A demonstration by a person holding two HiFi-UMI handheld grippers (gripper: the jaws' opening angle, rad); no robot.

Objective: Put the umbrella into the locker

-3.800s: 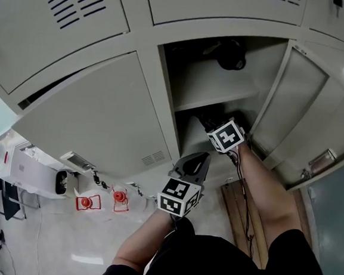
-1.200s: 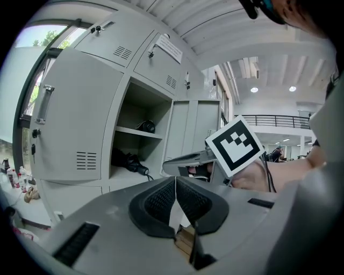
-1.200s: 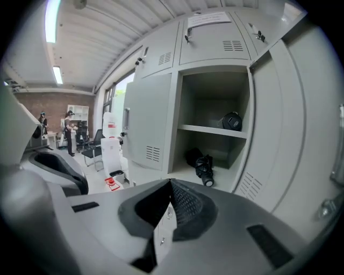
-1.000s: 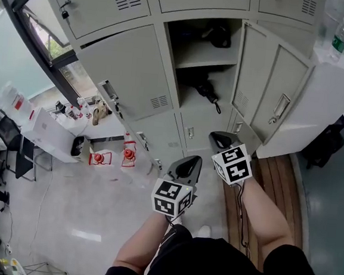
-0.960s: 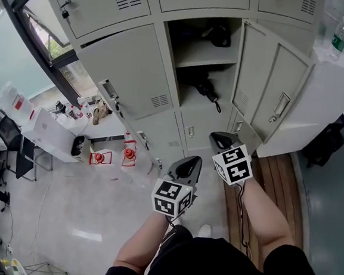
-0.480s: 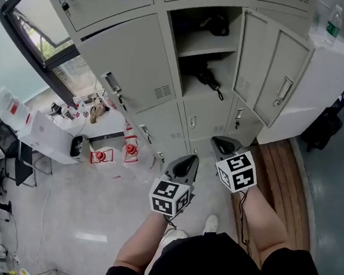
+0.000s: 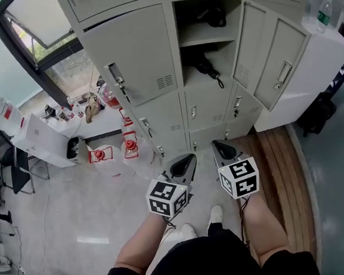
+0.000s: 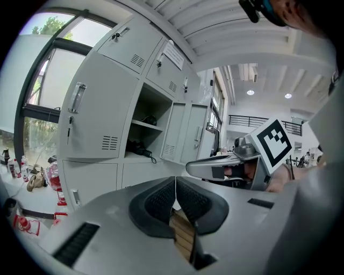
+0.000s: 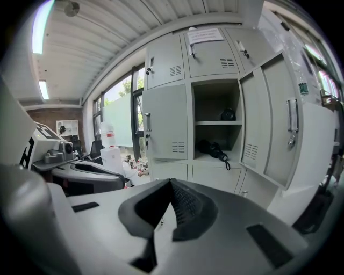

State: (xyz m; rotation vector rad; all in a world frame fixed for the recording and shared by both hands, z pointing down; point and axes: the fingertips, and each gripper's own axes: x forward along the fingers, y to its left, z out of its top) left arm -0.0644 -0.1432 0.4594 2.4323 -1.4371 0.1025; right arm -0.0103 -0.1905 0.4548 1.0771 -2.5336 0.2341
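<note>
A black folded umbrella (image 7: 201, 63) lies on the lower shelf of the open locker (image 7: 203, 83), its strap hanging over the shelf edge; it also shows as umbrella (image 9: 214, 150) and umbrella (image 8: 138, 148). Both grippers hang in front of the person, well away from the locker. My left gripper (image 7: 186, 160) is shut and holds nothing, jaws meeting in the left gripper view (image 8: 175, 197). My right gripper (image 7: 221, 148) is shut and empty too, its jaws together in the right gripper view (image 9: 169, 185).
A dark object (image 7: 215, 15) rests on the locker's upper shelf. The locker door (image 7: 130, 67) swings out to the left and another door (image 7: 273, 59) to the right. Red items (image 7: 129, 145) and a white box (image 7: 46, 144) sit on the floor at left. A wooden strip (image 7: 280, 167) runs at right.
The person has stepped back from the locker: it has shrunk and slid up in the head view. Both grippers dropped lower in frame, still shut. The umbrella stays on the shelf.
</note>
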